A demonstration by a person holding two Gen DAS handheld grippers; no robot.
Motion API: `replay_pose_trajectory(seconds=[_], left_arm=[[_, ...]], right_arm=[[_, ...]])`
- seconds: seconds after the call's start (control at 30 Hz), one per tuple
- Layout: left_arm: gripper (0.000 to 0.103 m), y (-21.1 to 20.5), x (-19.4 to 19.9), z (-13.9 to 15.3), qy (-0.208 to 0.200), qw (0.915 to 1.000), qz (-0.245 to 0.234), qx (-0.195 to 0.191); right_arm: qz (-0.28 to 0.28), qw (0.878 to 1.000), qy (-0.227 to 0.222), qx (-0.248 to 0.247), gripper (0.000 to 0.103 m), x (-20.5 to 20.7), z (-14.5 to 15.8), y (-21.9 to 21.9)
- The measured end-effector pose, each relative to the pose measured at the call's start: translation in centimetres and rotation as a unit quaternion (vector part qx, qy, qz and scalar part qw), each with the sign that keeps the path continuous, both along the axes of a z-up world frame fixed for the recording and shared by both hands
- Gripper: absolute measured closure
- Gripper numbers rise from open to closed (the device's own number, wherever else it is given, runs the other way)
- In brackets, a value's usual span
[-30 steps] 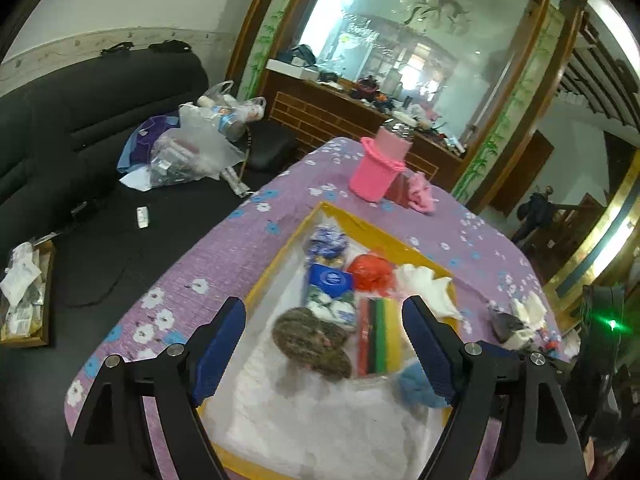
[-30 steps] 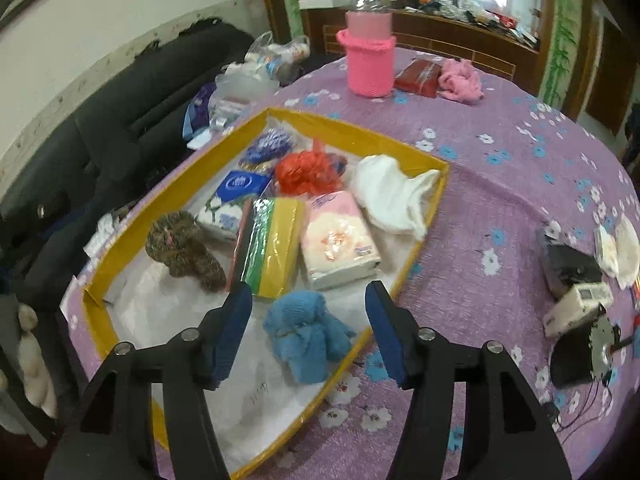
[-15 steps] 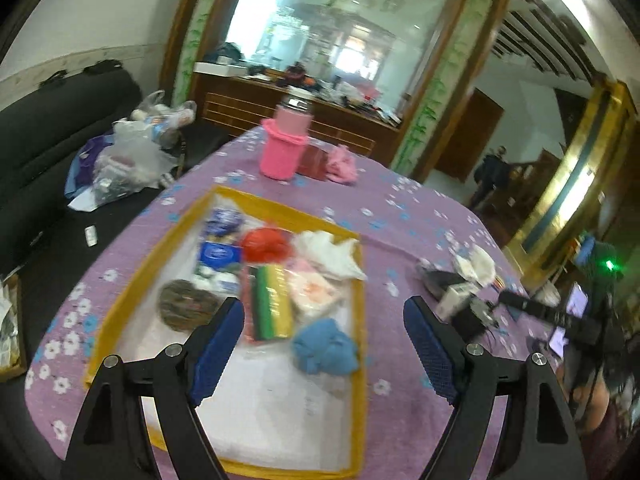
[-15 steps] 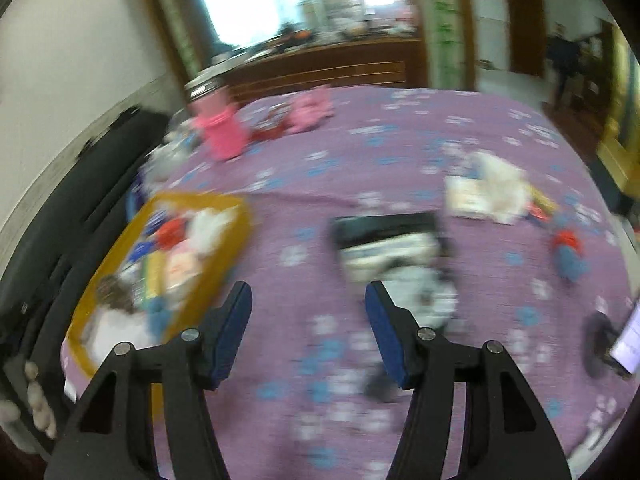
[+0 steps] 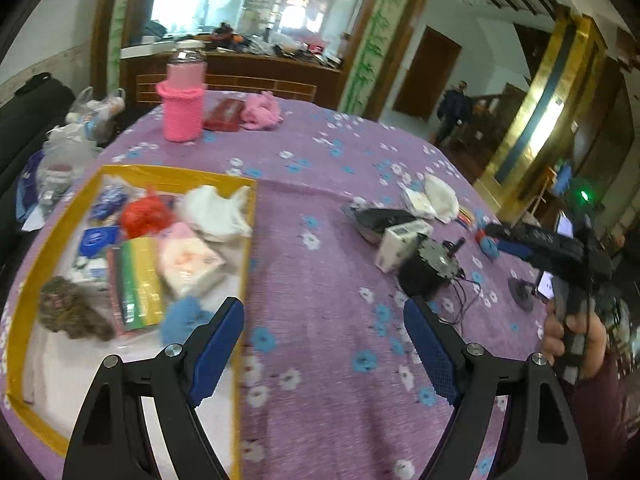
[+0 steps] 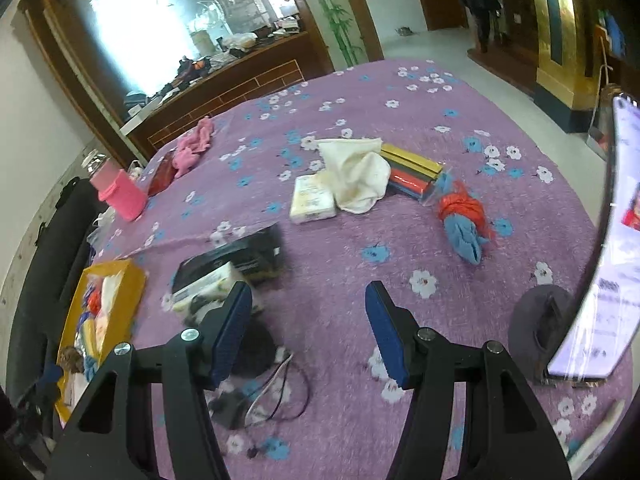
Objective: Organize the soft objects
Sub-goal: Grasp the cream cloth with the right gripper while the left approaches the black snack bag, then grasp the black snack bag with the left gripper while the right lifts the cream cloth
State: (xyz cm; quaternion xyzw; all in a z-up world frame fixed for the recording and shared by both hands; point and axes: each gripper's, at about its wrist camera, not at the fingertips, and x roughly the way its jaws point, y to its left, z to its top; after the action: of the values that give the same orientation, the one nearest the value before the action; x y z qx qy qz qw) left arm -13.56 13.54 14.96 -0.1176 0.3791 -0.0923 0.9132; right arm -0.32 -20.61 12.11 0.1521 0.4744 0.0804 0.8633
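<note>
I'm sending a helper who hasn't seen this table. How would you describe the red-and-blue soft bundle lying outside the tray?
On the purple flowered tablecloth, look at the loose group away from the yellow tray. The bundle lies just past the packet of coloured strips and the white cloth. It alone pairs red netting with fuzzy blue.

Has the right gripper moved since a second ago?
Yes. The right gripper swung away from the yellow tray, now far off at its left, toward the white cloth on the tablecloth.
</note>
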Motion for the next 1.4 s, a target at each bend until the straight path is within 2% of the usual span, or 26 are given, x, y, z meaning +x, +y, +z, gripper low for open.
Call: replay_pose_trajectory(seconds=[0.17,0.27,0.53,0.6,0.63,0.67,0.77,0.9,1.07,1.23,1.33,1.4], left_arm=[[0.021,-2.3,2.4,-1.1,0.010,0.9996,-0.025,-0.002],[0.021,-3.5,4.0,-2.0,0.025,0.9990,-0.038,0.001],[0.021,-3.9,6.6,-2.8,0.030,0.9984,-0.048,0.001],[0.022,-3.9,7.3,-2.8,0.030,0.9982,-0.051,0.000],[0.022,-3.8,7.6,-2.9,0.032,0.9981,-0.052,-0.004],[0.022,-3.8,7.9,-2.9,0.034,0.9979,-0.054,-0.009],[0.022,-3.8,8.6,-2.8,0.035,0.9980,-0.052,-0.011],[0.022,-4.1,9.6,-2.5,0.033,0.9983,-0.047,-0.005],[0.022,-4.3,12.4,-2.4,0.045,0.9985,-0.031,0.004],[0.022,-4.9,16.9,-3.2,0.072,0.9969,-0.032,0.003],[0.023,-6.0,20.1,-4.3,0.079,0.9955,-0.040,0.034],[0.023,-7.4,22.1,-5.3,0.083,0.9926,-0.051,0.073]], right_arm=[[-0.026,0.999,0.003,-0.023,0.046,3.7,-0.9,-1.3],[-0.039,0.998,0.011,-0.054,0.046,6.9,-1.6,-1.3],[-0.036,0.992,0.043,-0.117,0.047,12.7,-4.4,-0.2],[-0.027,0.991,0.046,-0.126,0.065,13.4,-5.0,0.1],[-0.026,0.991,0.050,-0.125,0.081,13.4,-5.2,0.1],[-0.025,0.991,0.054,-0.119,0.086,13.3,-5.5,0.0],[-0.027,0.992,0.052,-0.110,0.092,12.7,-5.6,-0.3],[-0.033,0.997,0.041,-0.060,0.093,10.3,-4.3,-1.5],[-0.020,1.000,0.010,0.009,0.093,5.3,-1.7,-2.4],[0.014,0.998,0.005,0.068,0.093,2.9,-1.7,-1.8],[0.021,0.998,0.015,0.064,0.093,3.3,-2.8,-1.3],[0.023,0.997,0.027,0.062,0.093,3.6,-3.6,-1.2]])
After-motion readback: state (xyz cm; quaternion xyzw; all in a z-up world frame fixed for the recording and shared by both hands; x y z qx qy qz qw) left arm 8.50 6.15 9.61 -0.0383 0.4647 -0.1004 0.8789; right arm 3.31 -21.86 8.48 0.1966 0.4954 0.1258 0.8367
